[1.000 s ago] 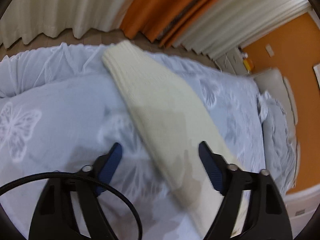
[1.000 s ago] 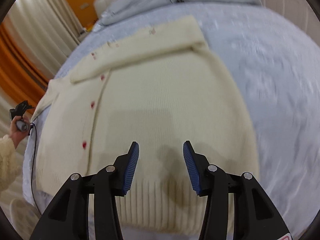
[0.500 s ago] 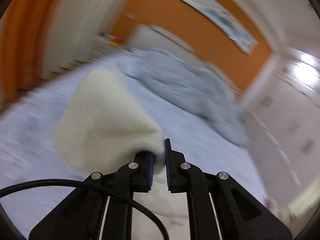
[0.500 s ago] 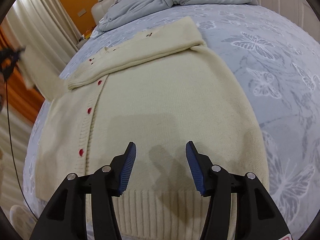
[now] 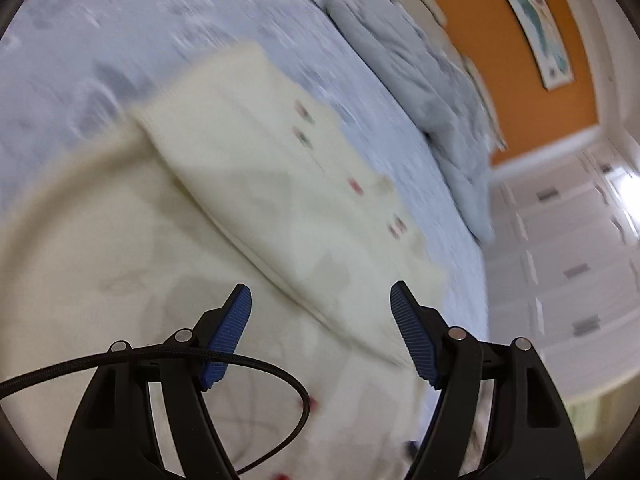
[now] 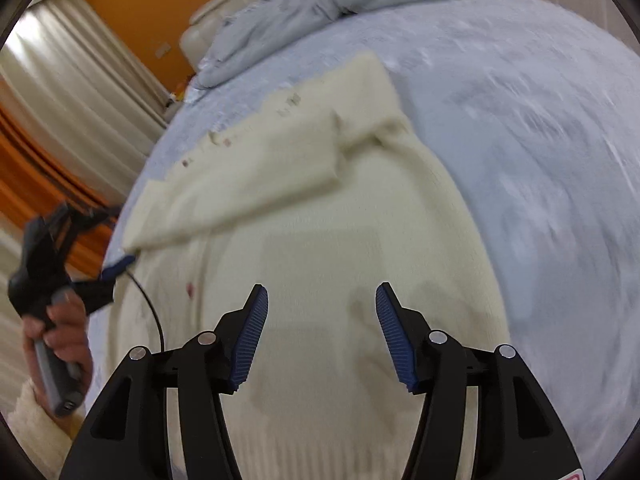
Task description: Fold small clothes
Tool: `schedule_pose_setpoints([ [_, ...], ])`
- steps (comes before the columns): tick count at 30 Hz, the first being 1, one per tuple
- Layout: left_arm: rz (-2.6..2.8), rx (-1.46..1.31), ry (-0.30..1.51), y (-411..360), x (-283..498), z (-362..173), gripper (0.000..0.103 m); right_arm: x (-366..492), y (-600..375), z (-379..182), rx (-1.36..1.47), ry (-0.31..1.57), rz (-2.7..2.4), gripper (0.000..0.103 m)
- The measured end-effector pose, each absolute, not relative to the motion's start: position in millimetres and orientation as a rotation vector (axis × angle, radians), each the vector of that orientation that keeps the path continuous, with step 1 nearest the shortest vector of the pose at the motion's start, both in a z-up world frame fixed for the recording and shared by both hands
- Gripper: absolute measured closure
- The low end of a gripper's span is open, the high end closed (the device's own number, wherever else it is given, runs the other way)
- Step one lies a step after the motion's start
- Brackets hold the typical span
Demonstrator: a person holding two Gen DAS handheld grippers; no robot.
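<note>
A cream knit cardigan (image 6: 340, 248) with small red buttons lies flat on the pale blue bedspread (image 6: 540, 140). One sleeve (image 6: 248, 184) lies folded across its upper part; it also shows in the left wrist view (image 5: 280, 184). My left gripper (image 5: 320, 300) is open and empty, just above the cardigan (image 5: 88, 248) near the sleeve's edge. In the right wrist view the left gripper (image 6: 116, 268) sits at the cardigan's left side. My right gripper (image 6: 320, 300) is open and empty above the cardigan's lower body.
A crumpled grey duvet (image 5: 420, 80) lies at the head of the bed, also in the right wrist view (image 6: 320, 4). Orange wall (image 5: 520, 60), white wardrobe doors (image 5: 568, 248), and curtains (image 6: 72, 100) surround the bed. The holding hand (image 6: 60, 320) is at left.
My left gripper, shut on the sleeve half a second ago, has laid it across the cardigan and opened. The right gripper has stayed open over the cardigan's lower body.
</note>
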State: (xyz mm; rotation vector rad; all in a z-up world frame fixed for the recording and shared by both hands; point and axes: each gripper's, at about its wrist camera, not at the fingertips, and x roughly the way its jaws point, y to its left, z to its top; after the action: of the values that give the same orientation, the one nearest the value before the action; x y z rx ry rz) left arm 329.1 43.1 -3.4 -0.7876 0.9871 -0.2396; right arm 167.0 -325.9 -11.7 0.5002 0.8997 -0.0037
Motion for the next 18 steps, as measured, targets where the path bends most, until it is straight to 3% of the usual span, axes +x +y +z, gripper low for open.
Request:
schedule_pose_setpoints([
  [2,-0.171,-0.798,0.979,65,343,-4,0.033,197,-325,-5,0.493,0.902,0.023,0.039],
  [8,-0.089,-0.972,0.997,102,359,-26,0.033,273,-341,-31,0.565,0.974,-0.108,0.039],
  [10,-0.015,-1.045,1.007,114,360,-41,0.035,284,-342,-44,0.635,1.005,-0.103,0.063],
  [12,0.044,-1.105,0.995,122,358,-55,0.050,292,-335,-46,0.603,1.030,-0.104,0.092],
  [15,0.095,-1.100,0.959,126,356,-54,0.089,302,-310,-8,0.411,0.956,-0.068,0.094],
  [16,0.071,-1.028,0.922,124,360,-39,0.095,304,-299,25,0.334,0.869,-0.040,0.095],
  [18,0.022,-0.952,0.813,122,357,-9,0.095,300,-288,82,0.300,0.711,0.032,0.095],
])
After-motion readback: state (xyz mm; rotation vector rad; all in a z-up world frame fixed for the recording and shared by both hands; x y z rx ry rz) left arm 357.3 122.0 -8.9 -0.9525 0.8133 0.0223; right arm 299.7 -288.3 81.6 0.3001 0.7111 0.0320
